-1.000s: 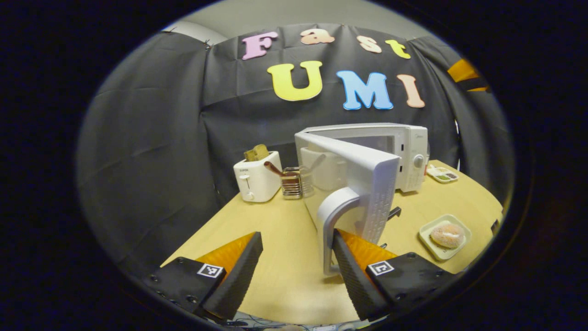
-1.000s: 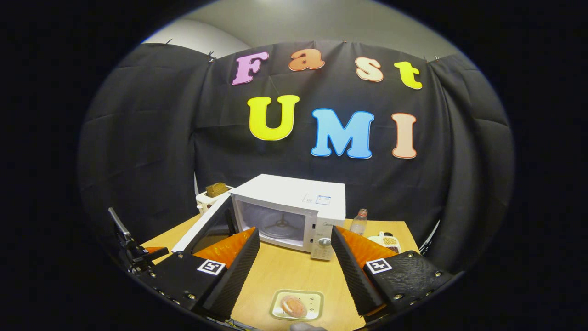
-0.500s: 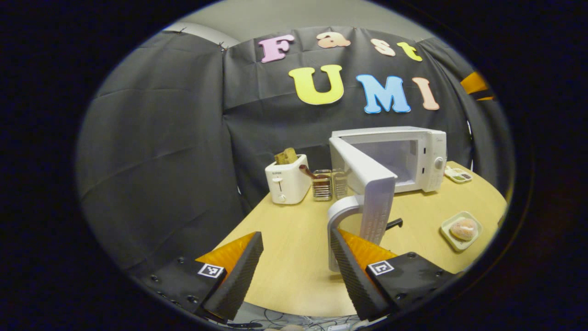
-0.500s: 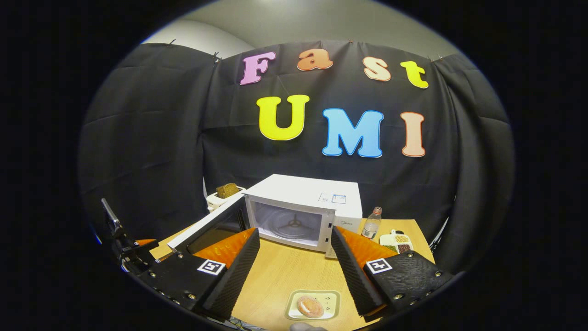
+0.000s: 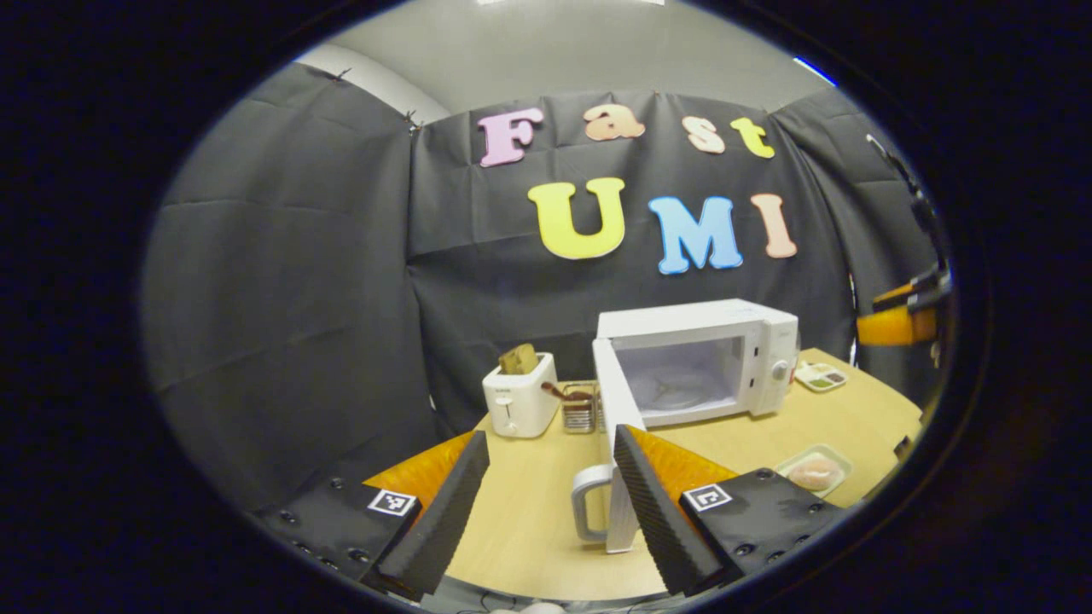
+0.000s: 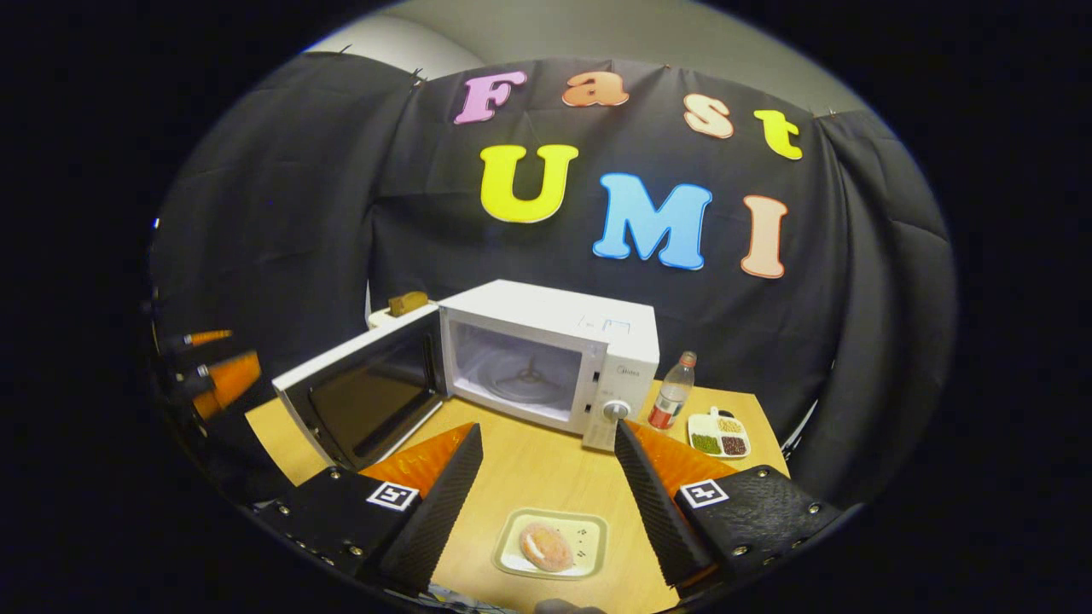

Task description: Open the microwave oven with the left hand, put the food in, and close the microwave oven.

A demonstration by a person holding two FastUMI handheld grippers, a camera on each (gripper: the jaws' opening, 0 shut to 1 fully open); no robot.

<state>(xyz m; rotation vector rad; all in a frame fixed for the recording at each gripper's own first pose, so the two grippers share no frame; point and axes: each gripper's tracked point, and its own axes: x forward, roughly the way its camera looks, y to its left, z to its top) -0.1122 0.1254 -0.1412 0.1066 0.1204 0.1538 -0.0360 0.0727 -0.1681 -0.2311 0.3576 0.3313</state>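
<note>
While the white microwave oven's door (image 6: 358, 396) stands open, both grippers' fingers are wide and hold nothing; next, the right gripper (image 6: 546, 490) should descend on the round pink pastry (image 6: 546, 546) at 6 o'clock.

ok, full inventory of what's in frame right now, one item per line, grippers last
table: 1, light wood, under everything
microwave: 1, white, centre back, cavity empty
microwave door: 1, white frame, dark inside, swung open to the microwave's left
tray: 1, pale, near table edge in front of the microwave
doughnut: 1, pink-brown, on the tray
toaster: 1, white, left of the microwave, bread in its slot
bottle: 1, clear, right of the microwave
divided dish: 1, white, beside the bottle
left gripper: open, holding nothing
right gripper: open, above the tray
</note>
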